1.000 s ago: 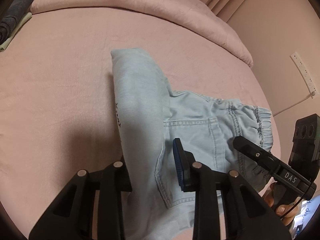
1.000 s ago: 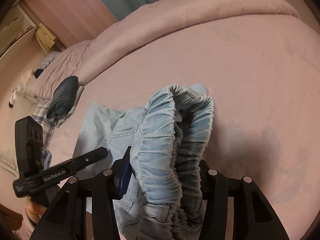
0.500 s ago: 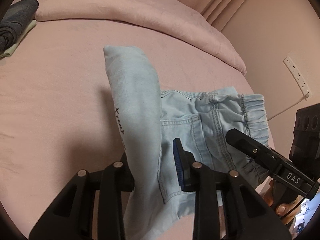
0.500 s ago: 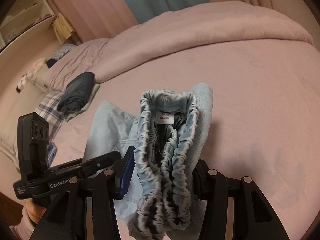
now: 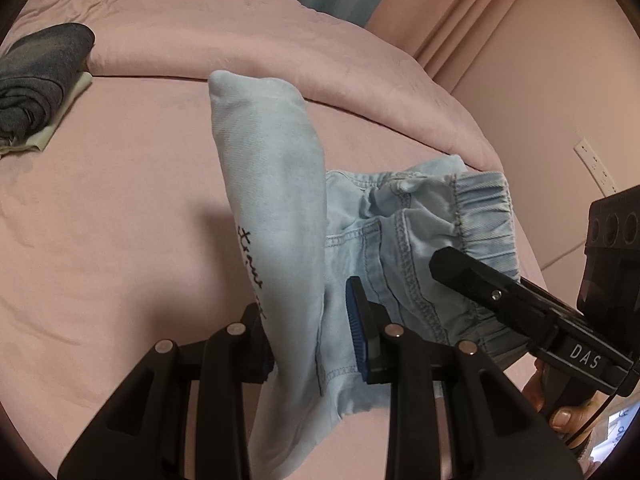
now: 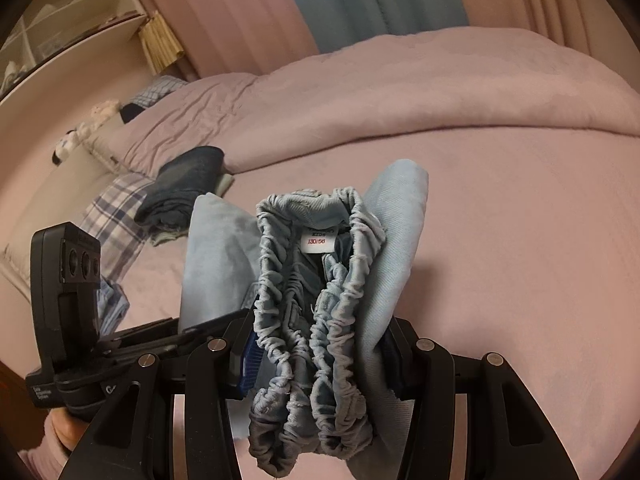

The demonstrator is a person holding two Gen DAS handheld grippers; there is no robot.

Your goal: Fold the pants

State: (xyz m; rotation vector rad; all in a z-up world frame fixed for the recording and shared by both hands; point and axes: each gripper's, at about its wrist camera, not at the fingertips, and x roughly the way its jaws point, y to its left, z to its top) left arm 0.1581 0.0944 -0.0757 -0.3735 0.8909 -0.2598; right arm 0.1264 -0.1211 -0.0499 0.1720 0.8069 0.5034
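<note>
Light blue denim pants (image 5: 276,200) hang lifted over the pink bed (image 5: 120,220), held at two places. My left gripper (image 5: 308,336) is shut on a folded leg with black script along its edge; the fold stands up in front of the camera. My right gripper (image 6: 320,360) is shut on the bunched elastic waistband (image 6: 316,300), whose white size label faces the camera. In the left wrist view one finger of the right gripper (image 5: 472,280) lies across the waistband (image 5: 484,216). The left gripper's body (image 6: 120,344) shows low left in the right wrist view.
A folded dark garment (image 5: 40,76) on a pale cloth lies at the bed's far left. A rolled pink duvet (image 5: 280,40) runs along the back. A plaid pillow (image 6: 116,216) and a shelf (image 6: 72,20) stand beyond it. A wall socket strip (image 5: 596,168) is on the right.
Both grippers have risen with the pants. The leg fold stands higher off the bed. The waistband has rolled so that its opening and label now face the right camera.
</note>
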